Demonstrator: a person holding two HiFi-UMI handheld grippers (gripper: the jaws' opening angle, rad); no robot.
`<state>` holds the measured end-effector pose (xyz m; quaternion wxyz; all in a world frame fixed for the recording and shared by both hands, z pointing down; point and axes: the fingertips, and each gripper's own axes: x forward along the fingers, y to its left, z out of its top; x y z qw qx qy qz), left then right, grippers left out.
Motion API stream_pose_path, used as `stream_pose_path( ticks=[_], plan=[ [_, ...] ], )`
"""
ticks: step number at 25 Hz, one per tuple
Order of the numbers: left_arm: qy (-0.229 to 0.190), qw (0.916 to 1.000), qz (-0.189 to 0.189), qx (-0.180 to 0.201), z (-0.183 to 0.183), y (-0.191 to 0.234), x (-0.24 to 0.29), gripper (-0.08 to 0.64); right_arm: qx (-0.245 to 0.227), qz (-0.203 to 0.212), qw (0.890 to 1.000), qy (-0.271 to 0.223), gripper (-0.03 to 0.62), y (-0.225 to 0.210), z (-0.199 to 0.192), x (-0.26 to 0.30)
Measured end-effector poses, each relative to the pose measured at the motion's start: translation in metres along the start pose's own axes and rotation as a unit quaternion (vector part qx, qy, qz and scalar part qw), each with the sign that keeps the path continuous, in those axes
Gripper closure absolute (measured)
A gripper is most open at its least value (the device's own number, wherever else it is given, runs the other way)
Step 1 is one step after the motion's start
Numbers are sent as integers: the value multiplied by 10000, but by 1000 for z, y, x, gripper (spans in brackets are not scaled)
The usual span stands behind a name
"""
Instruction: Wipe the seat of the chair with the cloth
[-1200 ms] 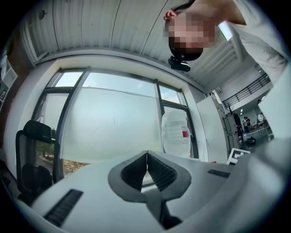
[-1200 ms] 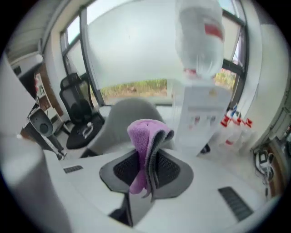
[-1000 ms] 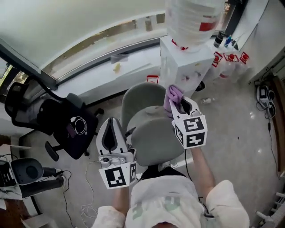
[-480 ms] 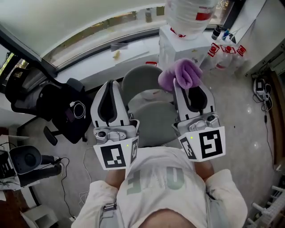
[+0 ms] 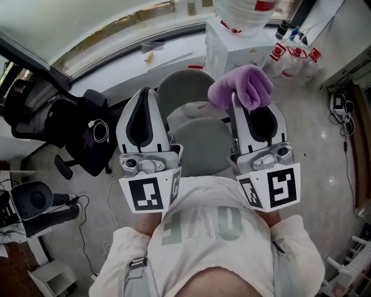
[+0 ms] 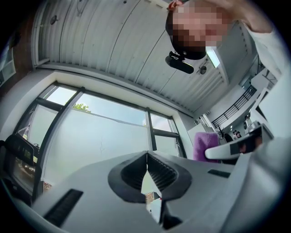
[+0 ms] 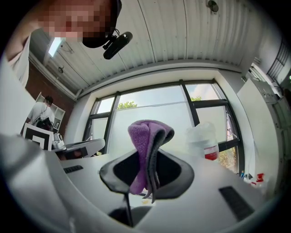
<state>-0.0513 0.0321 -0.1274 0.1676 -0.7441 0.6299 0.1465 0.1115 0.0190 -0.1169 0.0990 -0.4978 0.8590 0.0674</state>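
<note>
A grey chair with a round seat (image 5: 200,145) and curved backrest (image 5: 182,93) stands below me in the head view. Both grippers are raised close to my chest and tilted upward, above the seat. My right gripper (image 5: 250,103) is shut on a purple cloth (image 5: 243,86), which bunches out past its tips; the same purple cloth (image 7: 146,145) is pinched between the jaws in the right gripper view. My left gripper (image 5: 142,107) is shut with nothing in it; in the left gripper view the left gripper (image 6: 146,159) points at the windows, jaws meeting.
A black office chair (image 5: 75,136) with a coiled cable stands to the left. A white cabinet (image 5: 237,49) carrying a large water bottle (image 5: 243,11) sits behind the grey chair. Spray bottles (image 5: 293,55) stand at the right. A window sill (image 5: 116,64) runs along the back.
Both grippers have lifted off the seat and drawn back toward my chest, tilting upward. The purple cloth rose with the right gripper.
</note>
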Motion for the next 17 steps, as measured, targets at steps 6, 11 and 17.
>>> stream_pose_path(
  ticks=[6,11,17],
  plan=[
    [-3,10000,11,22,1,-4,-5,548,-31,38,10000,21,503,2,0,-7],
    [-51,10000,7,-62,-1,-3,-4,548,-71,-10,10000,13,503,0,0,-7],
    [5,10000,23,-66,-10,8,6,548,-78,-97,9999,57,503,-4,-3,6]
  ],
)
